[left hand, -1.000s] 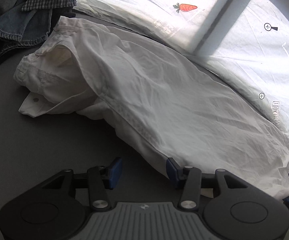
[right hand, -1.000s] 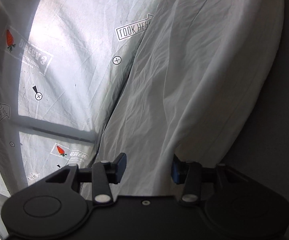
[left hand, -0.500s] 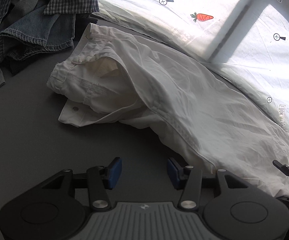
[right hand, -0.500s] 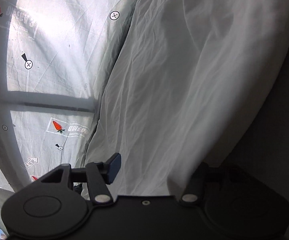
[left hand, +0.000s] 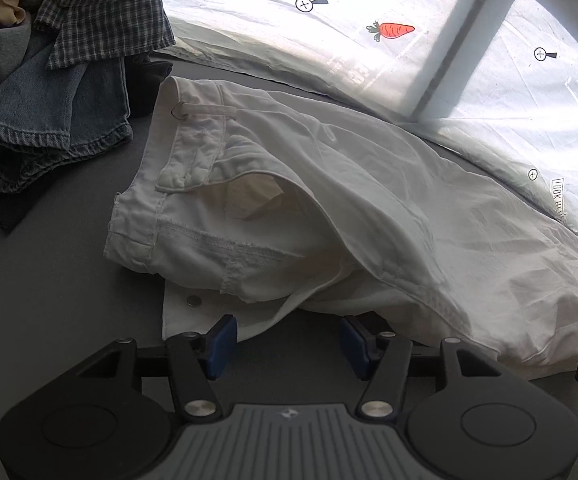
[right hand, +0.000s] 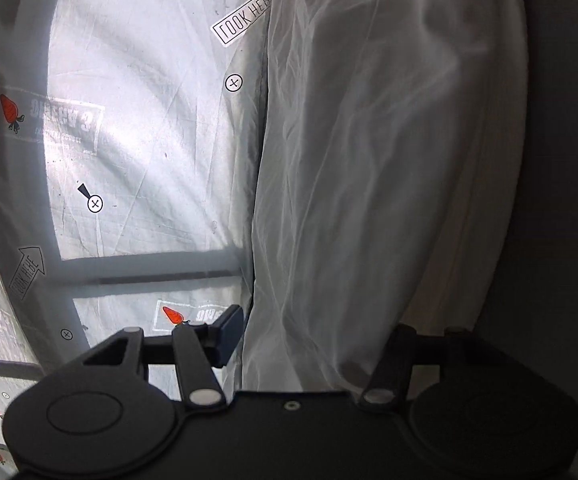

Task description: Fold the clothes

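Note:
White trousers (left hand: 329,208) lie crumpled on the dark grey surface (left hand: 49,280), waistband to the left, legs running right. My left gripper (left hand: 287,342) is open, its blue pads at the trousers' near edge by the fly flap and metal button (left hand: 194,301). In the right wrist view the trouser leg (right hand: 369,160) fills the middle. My right gripper (right hand: 309,340) is open with the leg's hem end lying between its fingers; the cloth covers the right fingertip.
A pile of denim (left hand: 49,112), a plaid shirt (left hand: 105,20) and a beige garment sits at the far left. A white printed sheet with carrots and arrows (left hand: 389,28) covers the far side and the left of the right wrist view (right hand: 129,160).
My left gripper has moved left and closer, from the trouser leg to the waistband. The trouser leg has come over my right gripper's right finger. Both grippers stay open.

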Demonstrator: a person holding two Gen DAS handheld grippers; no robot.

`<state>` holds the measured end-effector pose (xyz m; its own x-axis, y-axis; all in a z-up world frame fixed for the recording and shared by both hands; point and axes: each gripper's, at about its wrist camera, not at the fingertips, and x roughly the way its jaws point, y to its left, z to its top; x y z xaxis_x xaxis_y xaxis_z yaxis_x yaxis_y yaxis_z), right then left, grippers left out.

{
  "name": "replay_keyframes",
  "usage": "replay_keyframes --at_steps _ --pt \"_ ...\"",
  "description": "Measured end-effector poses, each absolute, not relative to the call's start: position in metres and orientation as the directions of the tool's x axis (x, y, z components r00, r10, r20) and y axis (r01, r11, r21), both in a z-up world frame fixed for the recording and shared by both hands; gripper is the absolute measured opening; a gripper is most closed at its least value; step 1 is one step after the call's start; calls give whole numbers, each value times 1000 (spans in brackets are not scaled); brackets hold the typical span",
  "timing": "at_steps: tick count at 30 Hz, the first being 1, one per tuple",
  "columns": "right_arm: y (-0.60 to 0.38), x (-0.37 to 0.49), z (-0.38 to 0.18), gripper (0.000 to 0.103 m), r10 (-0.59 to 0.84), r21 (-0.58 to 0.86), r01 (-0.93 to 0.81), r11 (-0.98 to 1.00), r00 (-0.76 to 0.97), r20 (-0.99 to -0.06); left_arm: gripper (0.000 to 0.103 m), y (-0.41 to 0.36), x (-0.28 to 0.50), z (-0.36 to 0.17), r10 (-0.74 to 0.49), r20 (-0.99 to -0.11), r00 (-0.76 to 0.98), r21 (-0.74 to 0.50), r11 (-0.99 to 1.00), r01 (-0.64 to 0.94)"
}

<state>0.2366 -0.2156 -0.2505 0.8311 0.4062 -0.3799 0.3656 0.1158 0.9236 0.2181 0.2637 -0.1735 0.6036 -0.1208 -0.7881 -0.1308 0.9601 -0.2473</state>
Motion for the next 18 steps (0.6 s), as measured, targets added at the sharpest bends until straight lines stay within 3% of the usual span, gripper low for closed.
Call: replay_keyframes --at_steps 6,9,12,13,18 --pt "-178 246 -247 59 423 908 386 165 804 -419 58 276 220 -183 -127 -789 601 -265 953 -147" --pt "-185 246 -238 59 440 951 300 68 847 -299 58 283 220 -186 -90 -791 605 -248 951 -182" --pt "-195 242 -242 60 426 980 143 -139 902 -72 58 293 218 -189 -77 -787 613 -264 939 -221" --pt "-197 243 -243 61 442 980 157 -124 893 -87 58 296 217 -190 -77 -782 618 -274 934 -229" --pt "-183 257 -249 59 524 904 371 214 737 -427 60 290 214 -189 -44 -780 624 -255 934 -252"
